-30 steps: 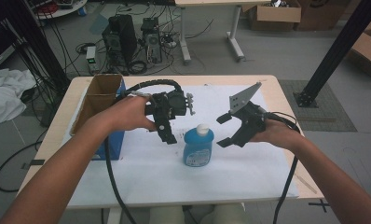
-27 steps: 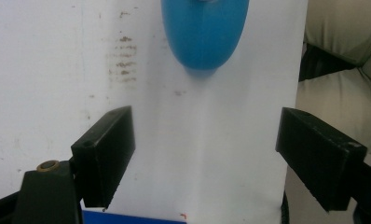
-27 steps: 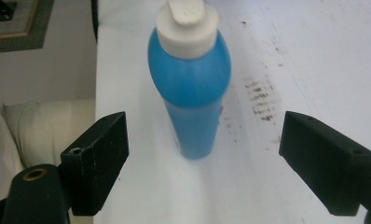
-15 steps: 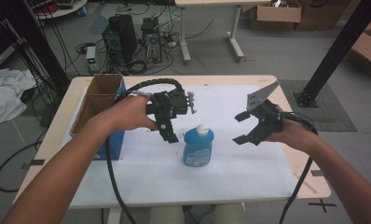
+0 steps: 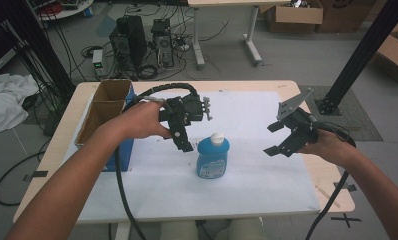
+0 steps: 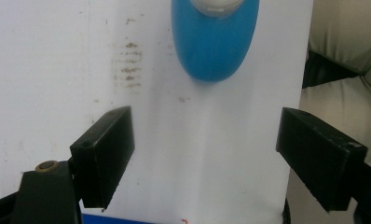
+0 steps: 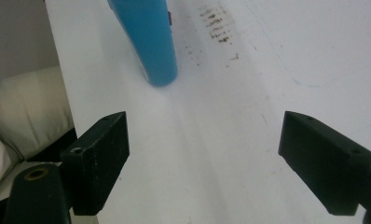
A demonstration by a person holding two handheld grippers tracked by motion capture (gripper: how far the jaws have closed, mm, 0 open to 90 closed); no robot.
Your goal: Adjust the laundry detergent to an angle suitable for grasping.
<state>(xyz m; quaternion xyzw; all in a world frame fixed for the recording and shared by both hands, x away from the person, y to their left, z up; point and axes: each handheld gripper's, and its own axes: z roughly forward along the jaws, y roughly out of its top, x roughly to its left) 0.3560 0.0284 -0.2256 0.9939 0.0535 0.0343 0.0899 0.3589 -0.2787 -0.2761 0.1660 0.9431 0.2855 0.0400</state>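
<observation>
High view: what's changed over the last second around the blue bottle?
The right gripper has drawn away from the blue bottle toward the table's right side, jaws open and empty. The left gripper has stayed beside the bottle, open, holding nothing. The bottle stands upright where it was.

Left claw (image 5: 183, 135) angled downward, jaws wide apart, nothing between; right claw (image 5: 278, 138) held out sideways, likewise spread, empty.
</observation>
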